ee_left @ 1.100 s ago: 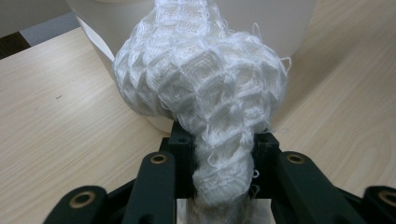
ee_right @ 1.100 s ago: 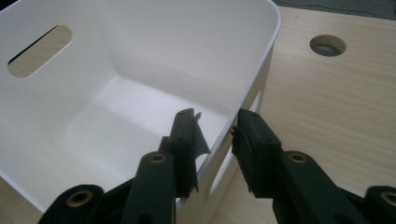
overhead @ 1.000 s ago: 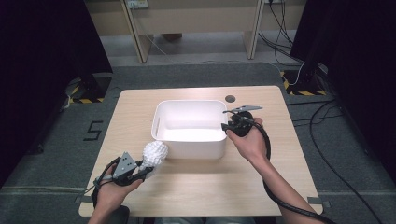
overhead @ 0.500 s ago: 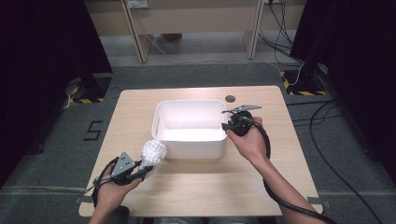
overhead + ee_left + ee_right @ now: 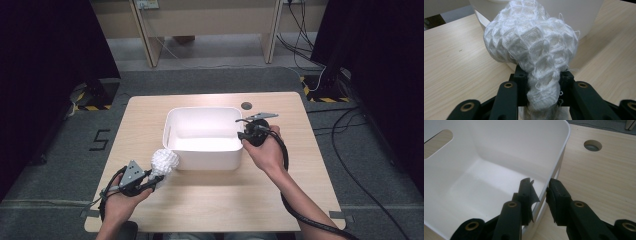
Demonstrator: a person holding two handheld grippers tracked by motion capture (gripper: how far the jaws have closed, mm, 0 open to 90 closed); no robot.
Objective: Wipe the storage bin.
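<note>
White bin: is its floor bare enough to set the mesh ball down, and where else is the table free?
The white bin floor is bare. Free tabletop lies between both forearms in front of the bin, and along its left wall. It is crowded at the near left corner, where the left hand-held gripper holds the white mesh ball, and at the right wall, straddled by the right hand-held gripper.

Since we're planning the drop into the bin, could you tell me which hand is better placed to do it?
Probably the left: the left gripper is clamped on the white mesh sponge beside the white bin, while the right gripper straddles its rim.
</note>
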